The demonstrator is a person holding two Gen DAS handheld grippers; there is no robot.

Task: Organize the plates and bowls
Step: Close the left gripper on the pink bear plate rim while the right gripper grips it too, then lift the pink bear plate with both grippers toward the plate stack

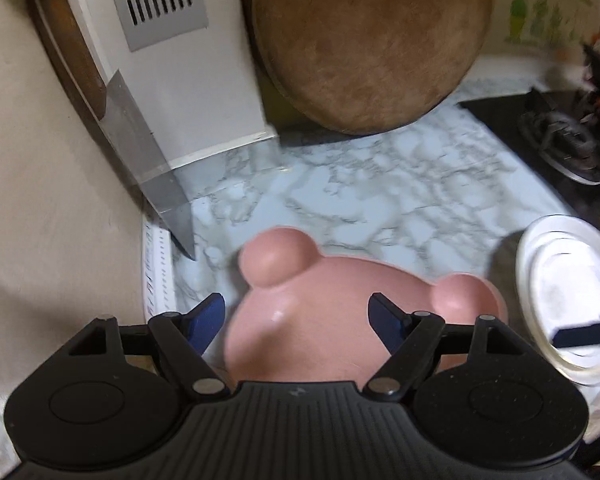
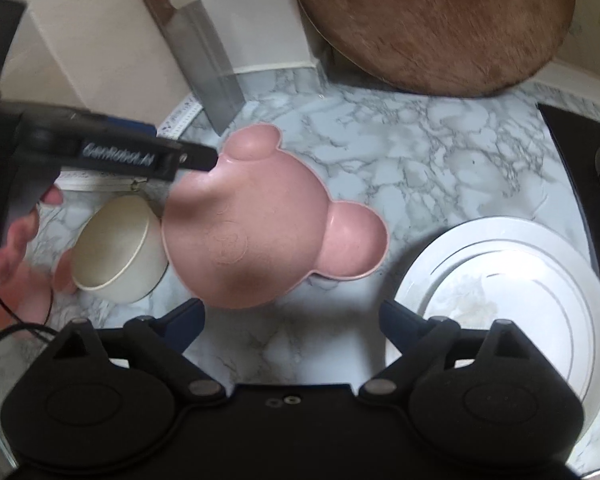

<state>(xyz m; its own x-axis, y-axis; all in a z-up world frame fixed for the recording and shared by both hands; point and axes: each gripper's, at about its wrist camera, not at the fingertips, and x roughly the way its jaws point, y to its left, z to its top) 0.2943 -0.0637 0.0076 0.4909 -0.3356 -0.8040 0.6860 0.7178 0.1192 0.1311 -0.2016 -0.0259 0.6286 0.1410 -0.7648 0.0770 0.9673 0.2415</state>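
A pink bear-shaped plate (image 2: pixel 260 224) with two round ears lies on the marble counter; it also shows in the left wrist view (image 1: pixel 312 320). My left gripper (image 1: pixel 296 320) is open right above it, fingers apart on either side; from the right wrist view its finger (image 2: pixel 192 156) reaches over the plate's far-left ear. A small cream bowl (image 2: pixel 116 248) stands left of the plate. A white plate (image 2: pixel 500 304) lies to the right, also seen in the left wrist view (image 1: pixel 568 292). My right gripper (image 2: pixel 292 328) is open and empty, just in front of the pink plate.
A cleaver (image 1: pixel 140 148) leans against the left wall with its tip on the counter. A round wooden board (image 1: pixel 372 40) leans at the back. A black gas stove (image 1: pixel 560 144) sits at the right. The marble counter (image 2: pixel 420 152) stretches between them.
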